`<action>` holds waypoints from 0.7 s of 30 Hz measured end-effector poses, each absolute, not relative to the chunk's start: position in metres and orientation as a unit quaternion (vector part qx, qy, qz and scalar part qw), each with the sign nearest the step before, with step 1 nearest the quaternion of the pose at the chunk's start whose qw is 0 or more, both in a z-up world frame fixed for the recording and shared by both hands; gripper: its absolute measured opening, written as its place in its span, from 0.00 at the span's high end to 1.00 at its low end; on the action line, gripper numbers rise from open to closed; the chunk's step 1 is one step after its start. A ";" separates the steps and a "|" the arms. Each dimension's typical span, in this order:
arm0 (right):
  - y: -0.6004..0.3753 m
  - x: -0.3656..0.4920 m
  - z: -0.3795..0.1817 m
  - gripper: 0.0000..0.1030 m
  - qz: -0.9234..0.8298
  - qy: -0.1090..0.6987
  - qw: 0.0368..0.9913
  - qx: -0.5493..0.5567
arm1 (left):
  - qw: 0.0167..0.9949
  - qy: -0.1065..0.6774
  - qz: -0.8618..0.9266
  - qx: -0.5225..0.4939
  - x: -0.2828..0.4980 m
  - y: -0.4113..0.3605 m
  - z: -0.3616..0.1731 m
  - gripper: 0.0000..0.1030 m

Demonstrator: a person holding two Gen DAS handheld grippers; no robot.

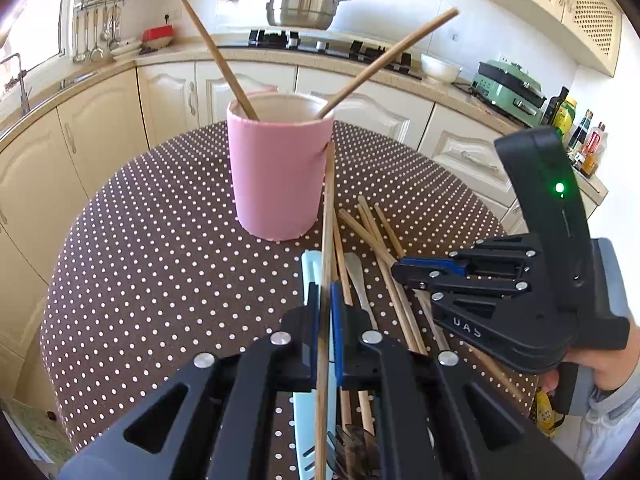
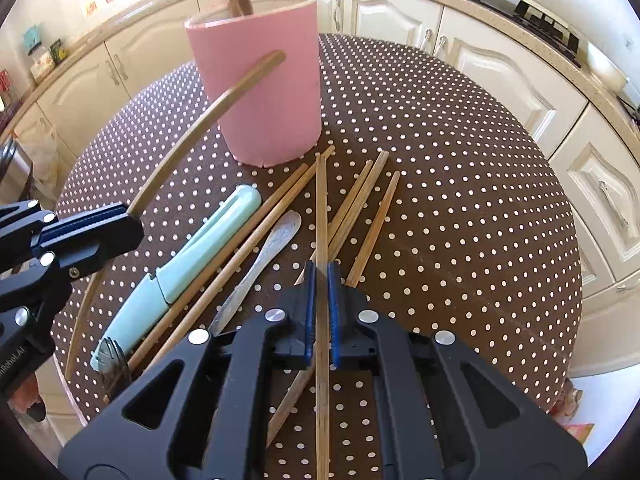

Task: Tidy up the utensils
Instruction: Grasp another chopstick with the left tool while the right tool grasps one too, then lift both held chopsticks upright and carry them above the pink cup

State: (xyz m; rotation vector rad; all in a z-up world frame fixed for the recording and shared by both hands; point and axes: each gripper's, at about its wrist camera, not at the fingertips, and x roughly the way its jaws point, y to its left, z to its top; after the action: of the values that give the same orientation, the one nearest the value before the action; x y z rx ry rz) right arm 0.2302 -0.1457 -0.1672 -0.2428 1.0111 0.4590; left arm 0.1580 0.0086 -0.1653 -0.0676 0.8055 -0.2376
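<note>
A pink cup (image 1: 278,168) stands on the polka-dot table (image 1: 160,264) with two chopsticks leaning in it; it also shows in the right wrist view (image 2: 264,84). My left gripper (image 1: 326,292) is shut on a wooden chopstick (image 1: 328,216) whose tip points at the cup's side. My right gripper (image 2: 322,276) is shut on another chopstick (image 2: 321,208), low over a loose pile of chopsticks (image 2: 360,208). A mint knife in its sheath (image 2: 188,264) and a metal spoon handle (image 2: 264,256) lie beside the pile. The left gripper (image 2: 132,220) shows at the left of the right wrist view.
Cream kitchen cabinets and a counter (image 1: 120,68) curve behind the table, with a steel pot (image 1: 304,0), a white bowl (image 1: 440,68) and bottles (image 1: 580,132). A fork head (image 2: 114,364) lies by the knife at the table's near edge.
</note>
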 end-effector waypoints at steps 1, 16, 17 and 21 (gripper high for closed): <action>-0.149 0.228 -0.165 0.94 0.220 0.472 0.847 -0.107 | 0.914 0.387 -0.116 -0.032 0.156 0.010 -0.163 0.94; -0.199 0.197 -0.106 0.94 0.268 0.353 0.896 0.003 | 0.941 0.306 -0.137 -0.035 0.126 0.014 -0.140 0.95; -0.203 0.195 -0.103 0.94 0.271 0.349 0.897 0.008 | 0.943 0.298 -0.141 -0.038 0.124 0.015 -0.139 0.95; -0.205 0.188 -0.093 0.94 0.279 0.325 0.903 0.022 | 0.950 0.267 -0.152 -0.050 0.115 0.018 -0.134 0.95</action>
State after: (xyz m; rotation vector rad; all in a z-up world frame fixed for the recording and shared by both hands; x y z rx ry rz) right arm 0.1881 -0.2049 -0.0928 0.0464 0.6725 0.5770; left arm 0.1154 0.0185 -0.1339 -0.1009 0.5423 -0.3095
